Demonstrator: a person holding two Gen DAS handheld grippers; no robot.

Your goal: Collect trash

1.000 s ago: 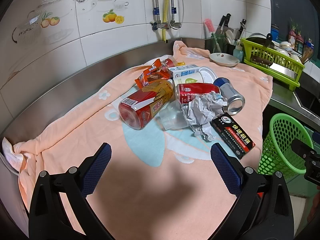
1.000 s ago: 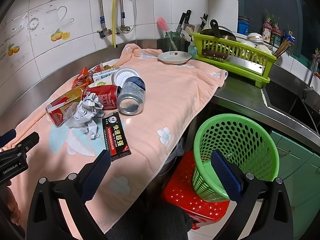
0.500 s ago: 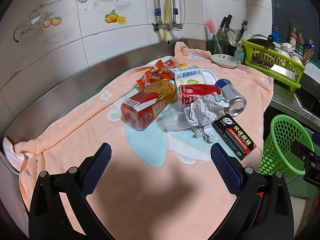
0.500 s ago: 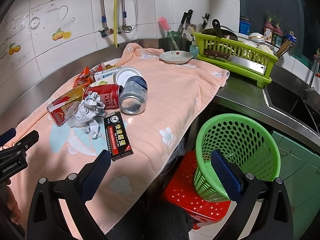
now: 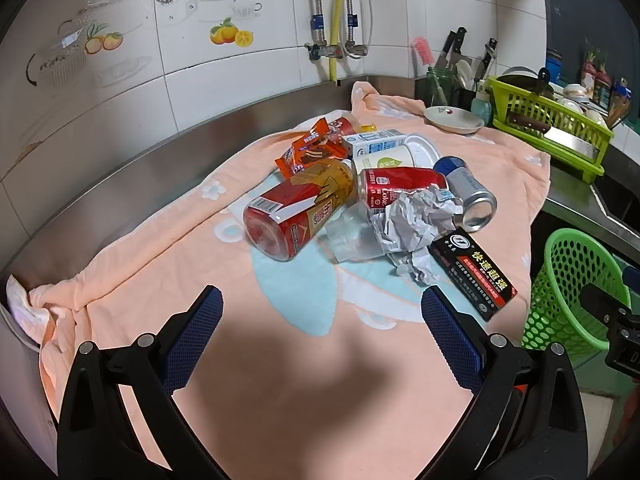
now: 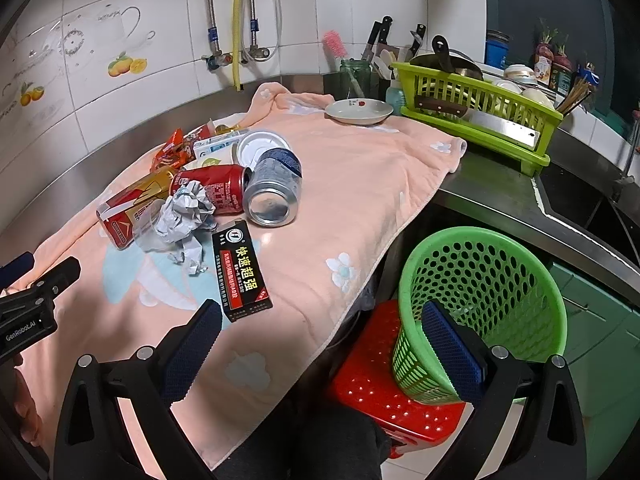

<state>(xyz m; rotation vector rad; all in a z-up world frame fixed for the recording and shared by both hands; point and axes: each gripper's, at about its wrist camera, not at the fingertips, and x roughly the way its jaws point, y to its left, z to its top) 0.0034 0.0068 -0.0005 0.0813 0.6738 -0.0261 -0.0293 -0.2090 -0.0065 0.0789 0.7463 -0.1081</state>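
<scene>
Holding both my left tongs (image 5: 320, 320) and right tongs (image 6: 320, 332) wide open and empty, I see ahead a crumpled grey-white paper ball (image 5: 416, 224) touching a dented red soda can (image 5: 400, 188).

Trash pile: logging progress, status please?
Both tools, left and right, open, empty. Trash pile untouched on towel. Basket empty, path clear.

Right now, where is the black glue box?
In both views the black glue box lies flat on the peach towel, at the pile's near edge beside the crumpled paper.
</scene>
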